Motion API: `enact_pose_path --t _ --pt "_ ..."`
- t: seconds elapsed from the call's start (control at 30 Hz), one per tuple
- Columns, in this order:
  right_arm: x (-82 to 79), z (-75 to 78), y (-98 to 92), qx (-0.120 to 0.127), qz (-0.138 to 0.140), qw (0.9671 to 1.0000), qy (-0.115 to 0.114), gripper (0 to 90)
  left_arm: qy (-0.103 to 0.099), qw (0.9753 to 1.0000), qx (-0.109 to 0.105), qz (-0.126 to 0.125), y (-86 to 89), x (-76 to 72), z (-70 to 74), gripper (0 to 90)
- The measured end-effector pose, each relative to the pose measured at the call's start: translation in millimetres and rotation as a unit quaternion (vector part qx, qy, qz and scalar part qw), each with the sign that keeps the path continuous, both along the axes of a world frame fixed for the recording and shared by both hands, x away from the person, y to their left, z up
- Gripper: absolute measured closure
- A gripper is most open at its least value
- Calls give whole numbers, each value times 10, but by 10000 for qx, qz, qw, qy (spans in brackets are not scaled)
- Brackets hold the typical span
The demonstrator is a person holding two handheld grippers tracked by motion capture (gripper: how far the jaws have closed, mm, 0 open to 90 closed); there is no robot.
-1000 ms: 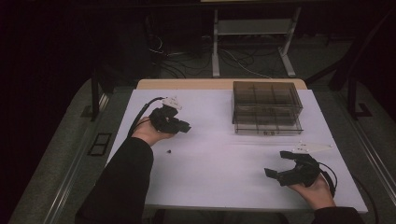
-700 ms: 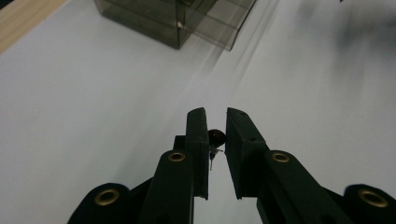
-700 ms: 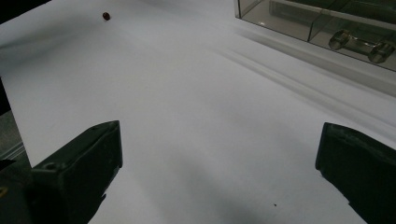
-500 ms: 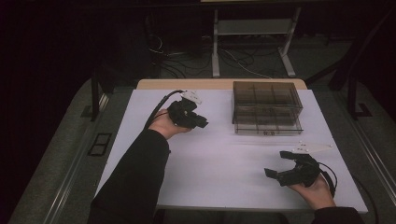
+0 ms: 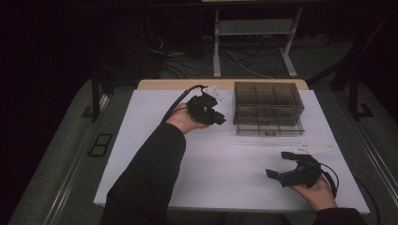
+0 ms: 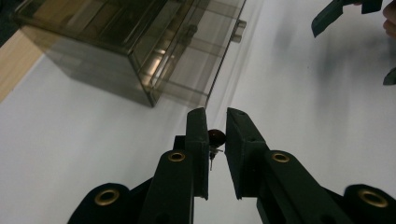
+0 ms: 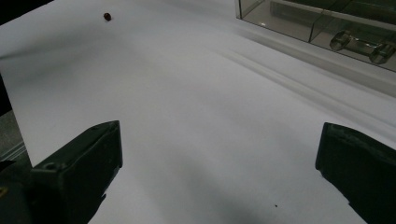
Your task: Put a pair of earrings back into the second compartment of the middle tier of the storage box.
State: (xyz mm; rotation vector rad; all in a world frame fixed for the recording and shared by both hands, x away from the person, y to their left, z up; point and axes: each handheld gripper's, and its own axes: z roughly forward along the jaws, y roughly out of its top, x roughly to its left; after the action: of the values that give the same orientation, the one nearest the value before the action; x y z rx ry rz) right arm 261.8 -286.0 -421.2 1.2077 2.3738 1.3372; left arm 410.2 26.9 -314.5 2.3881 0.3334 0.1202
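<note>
Drawers (image 5: 268, 108) seemingly empty; left gripper (image 6: 216, 122) pinches bead (image 6: 216, 136), right gripper (image 7: 219, 154) gapes.

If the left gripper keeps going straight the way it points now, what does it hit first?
Probably the smoky clear drawer box. The left gripper, shut on a small dark bead, aims near the box's front corner; depth is unclear, so it might slip past onto the white tabletop.

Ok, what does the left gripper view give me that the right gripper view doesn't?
Left gripper view: the left gripper closed on a small dark bead, seen close up.
Right gripper view: the right gripper wide open over bare table, a loose dark bead lying far ahead, and the box's clear handle.
Both: the white table and the tinted plastic box.
</note>
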Motion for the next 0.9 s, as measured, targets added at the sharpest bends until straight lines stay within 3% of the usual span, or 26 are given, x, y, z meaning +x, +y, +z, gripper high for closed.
enact_pose_path --t 0.17,0.53,0.9 --pt "3 -2 -2 3 12 10000 -17 1 -85 9998 47 -181 -193 21 66 781" --pt "0 -2 7 -30 62 10000 -37 1 -111 9995 -3 -285 -508 44 76 781" --pt "-4 3 5 -2 43 10000 -17 1 -61 9992 -103 -383 -803 71 -26 781"
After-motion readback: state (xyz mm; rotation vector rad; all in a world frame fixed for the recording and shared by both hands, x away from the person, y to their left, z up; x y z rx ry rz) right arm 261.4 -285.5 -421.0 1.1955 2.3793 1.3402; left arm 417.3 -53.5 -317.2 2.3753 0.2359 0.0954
